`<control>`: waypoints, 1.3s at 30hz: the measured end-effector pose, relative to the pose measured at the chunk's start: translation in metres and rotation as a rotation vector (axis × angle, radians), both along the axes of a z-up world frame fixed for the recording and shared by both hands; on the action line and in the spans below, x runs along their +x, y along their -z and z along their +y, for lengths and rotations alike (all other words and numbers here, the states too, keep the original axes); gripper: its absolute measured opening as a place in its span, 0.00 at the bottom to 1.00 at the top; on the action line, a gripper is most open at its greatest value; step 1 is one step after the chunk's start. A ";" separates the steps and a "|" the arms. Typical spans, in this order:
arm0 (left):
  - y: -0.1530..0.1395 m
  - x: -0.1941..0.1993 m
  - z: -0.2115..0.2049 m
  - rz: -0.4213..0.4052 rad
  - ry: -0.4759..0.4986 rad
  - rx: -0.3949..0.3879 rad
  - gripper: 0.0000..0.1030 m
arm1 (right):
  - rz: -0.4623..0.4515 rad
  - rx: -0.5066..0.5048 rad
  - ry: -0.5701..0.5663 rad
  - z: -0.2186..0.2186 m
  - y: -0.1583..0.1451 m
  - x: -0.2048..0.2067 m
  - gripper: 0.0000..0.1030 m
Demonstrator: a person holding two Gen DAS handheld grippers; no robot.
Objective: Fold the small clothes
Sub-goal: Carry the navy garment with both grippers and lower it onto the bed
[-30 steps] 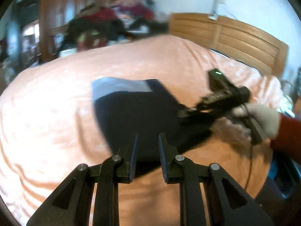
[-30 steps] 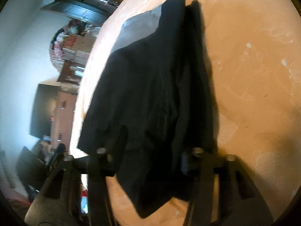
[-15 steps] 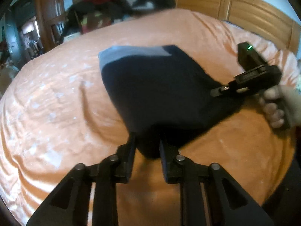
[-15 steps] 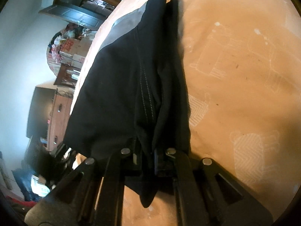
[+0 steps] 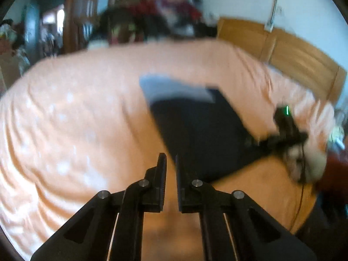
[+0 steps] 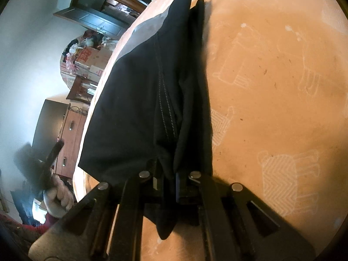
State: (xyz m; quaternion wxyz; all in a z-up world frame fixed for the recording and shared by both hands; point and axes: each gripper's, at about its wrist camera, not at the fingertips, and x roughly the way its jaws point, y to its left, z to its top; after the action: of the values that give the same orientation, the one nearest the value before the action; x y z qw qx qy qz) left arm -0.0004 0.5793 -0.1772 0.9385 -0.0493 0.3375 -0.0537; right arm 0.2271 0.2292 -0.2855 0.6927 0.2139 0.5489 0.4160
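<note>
On the orange bed (image 5: 65, 119), the black garment (image 5: 200, 134) lies spread mid-fold, my right gripper (image 6: 166, 182) pinching its near corner between closed fingers, while my left gripper (image 5: 170, 174) hangs empty beside the garment's near edge, fingers nearly together; next, I judge, that corner gets carried across.

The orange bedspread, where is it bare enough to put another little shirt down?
The orange bedspread is bare left of the black garment with the grey band, out to its edge. A narrower bare strip lies between the garment and the wooden headboard. It is crowded near the right tongs clamping the garment, and in the blurry clothes pile beyond.
</note>
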 end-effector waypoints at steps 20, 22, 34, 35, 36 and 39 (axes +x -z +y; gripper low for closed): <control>0.102 0.138 -0.031 0.188 0.042 0.342 0.00 | -0.022 0.043 -0.014 -0.002 0.001 -0.003 0.03; 0.084 0.140 -0.025 0.165 0.058 0.292 0.00 | -0.022 0.049 -0.017 -0.002 0.002 -0.003 0.03; 0.075 0.197 -0.022 0.165 0.082 0.310 0.00 | -0.040 0.069 -0.018 -0.004 0.003 -0.006 0.03; 0.062 0.200 -0.020 0.116 0.074 0.305 0.00 | -0.041 0.073 -0.018 -0.005 0.004 -0.007 0.03; 0.049 0.208 -0.017 0.069 0.063 0.299 0.00 | -0.043 0.073 -0.017 -0.006 0.005 -0.007 0.03; 0.053 0.248 -0.008 0.063 0.039 0.342 0.02 | -0.042 0.076 -0.017 -0.008 0.007 -0.007 0.03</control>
State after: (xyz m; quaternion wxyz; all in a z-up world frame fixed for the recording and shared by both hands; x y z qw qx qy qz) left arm 0.2473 0.5712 -0.2306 0.9210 0.1160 0.3718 -0.0122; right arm 0.2204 0.2210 -0.2922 0.6919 0.2265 0.5197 0.4469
